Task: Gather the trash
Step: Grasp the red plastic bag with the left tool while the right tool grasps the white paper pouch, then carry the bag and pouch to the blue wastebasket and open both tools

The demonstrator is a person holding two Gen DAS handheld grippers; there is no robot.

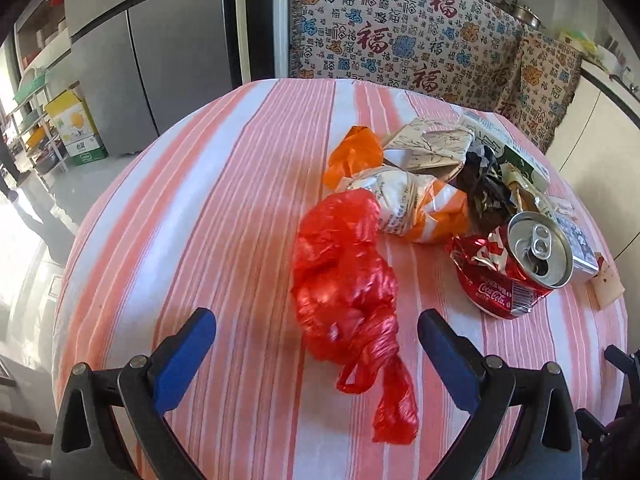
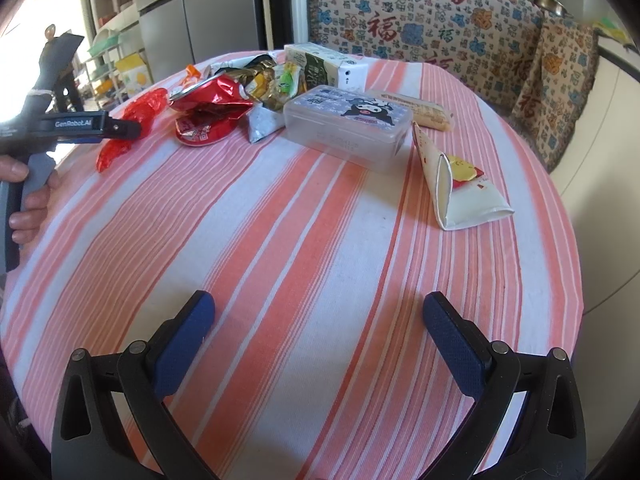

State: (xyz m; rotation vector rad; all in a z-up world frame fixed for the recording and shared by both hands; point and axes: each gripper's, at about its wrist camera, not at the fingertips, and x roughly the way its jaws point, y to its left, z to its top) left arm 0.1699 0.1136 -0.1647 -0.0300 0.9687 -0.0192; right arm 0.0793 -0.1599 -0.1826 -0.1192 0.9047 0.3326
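A crumpled red plastic bag (image 1: 346, 292) lies on the striped tablecloth (image 1: 224, 208), its knotted tail reaching between my left gripper's (image 1: 316, 322) open blue fingers. Behind it sit an orange-and-white bag (image 1: 404, 200), crumpled paper (image 1: 428, 146), dark wrappers (image 1: 486, 190) and a crushed Coca-Cola can (image 1: 516, 264). My right gripper (image 2: 318, 306) is open and empty over bare cloth. In the right wrist view the red bag (image 2: 132, 128), crushed can (image 2: 208, 114), a clear plastic box (image 2: 348, 128), a milk carton (image 2: 324, 66) and a folded white carton (image 2: 460, 188) lie farther off.
The round table (image 2: 280, 240) drops off at its edges. A sofa with a patterned cover (image 1: 400, 28) stands behind it, a grey fridge (image 1: 160, 40) to the far left, shelves (image 1: 36, 92) beyond. The left hand-held gripper (image 2: 80, 126) shows at the right wrist view's left edge.
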